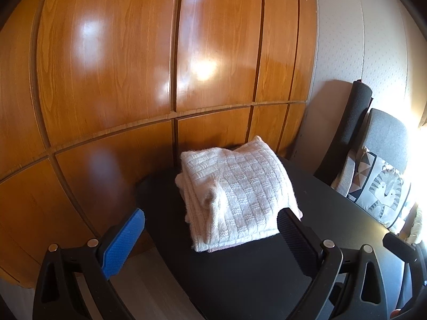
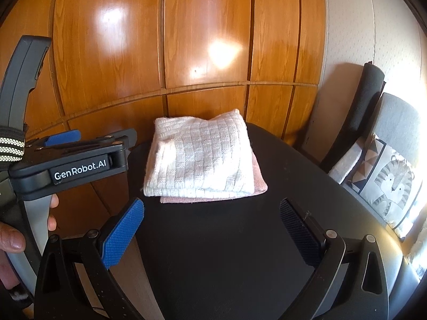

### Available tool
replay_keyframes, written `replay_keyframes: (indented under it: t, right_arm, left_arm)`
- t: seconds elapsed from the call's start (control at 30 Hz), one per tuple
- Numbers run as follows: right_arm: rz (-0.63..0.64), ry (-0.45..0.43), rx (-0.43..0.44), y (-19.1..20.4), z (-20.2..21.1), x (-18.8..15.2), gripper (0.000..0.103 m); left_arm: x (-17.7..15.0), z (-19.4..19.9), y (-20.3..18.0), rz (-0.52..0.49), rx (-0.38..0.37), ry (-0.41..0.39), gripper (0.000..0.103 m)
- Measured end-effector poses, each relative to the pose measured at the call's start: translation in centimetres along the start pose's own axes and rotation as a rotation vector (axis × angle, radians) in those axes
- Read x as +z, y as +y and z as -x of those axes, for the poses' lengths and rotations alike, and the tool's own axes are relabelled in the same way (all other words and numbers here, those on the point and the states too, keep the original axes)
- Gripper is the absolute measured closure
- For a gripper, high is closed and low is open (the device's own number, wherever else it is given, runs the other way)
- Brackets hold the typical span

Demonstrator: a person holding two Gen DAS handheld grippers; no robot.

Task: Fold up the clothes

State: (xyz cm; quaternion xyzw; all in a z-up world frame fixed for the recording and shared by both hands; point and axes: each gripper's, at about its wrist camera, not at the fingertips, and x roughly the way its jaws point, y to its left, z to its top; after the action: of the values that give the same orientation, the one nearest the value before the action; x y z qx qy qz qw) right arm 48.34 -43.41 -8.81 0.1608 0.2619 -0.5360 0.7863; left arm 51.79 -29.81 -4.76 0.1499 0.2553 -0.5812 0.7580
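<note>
A folded white knit sweater (image 1: 234, 186) lies in a thick stack at the far end of a black table (image 1: 253, 272). In the right wrist view the sweater (image 2: 200, 157) rests on a folded pink garment (image 2: 260, 184) whose edge shows below and to the right. My left gripper (image 1: 210, 237) is open and empty, its jaws wide just short of the sweater's near edge. It also shows from the side in the right wrist view (image 2: 93, 137). My right gripper (image 2: 213, 229) is open and empty, held over the bare table (image 2: 226, 253) in front of the stack.
A glossy wooden cabinet wall (image 1: 133, 66) stands right behind the table. A grey chair (image 2: 395, 117) with a lion-print cushion (image 2: 392, 184) is at the right, next to a black rolled mat (image 2: 360, 106). Light wood floor (image 1: 144, 274) shows at lower left.
</note>
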Motion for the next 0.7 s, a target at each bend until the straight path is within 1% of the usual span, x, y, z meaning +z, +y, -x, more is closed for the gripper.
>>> replay_keyframes:
  t: [0.13, 0.37, 0.7]
  right_arm:
    - [-0.001, -0.007, -0.007, -0.05, 0.15, 0.31, 0.0]
    - [-0.004, -0.017, -0.008, -0.03, 0.38, 0.55, 0.0]
    - [-0.01, -0.016, -0.005, -0.04, 0.65, 0.05, 0.0]
  left_arm:
    - [-0.15, 0.31, -0.31, -0.016, -0.004, -0.004, 0.001]
    - [0.23, 0.48, -0.2, -0.012, -0.01, -0.011, 0.001]
    - [-0.35, 0.24, -0.67, -0.016, -0.042, 0.01, 0.001]
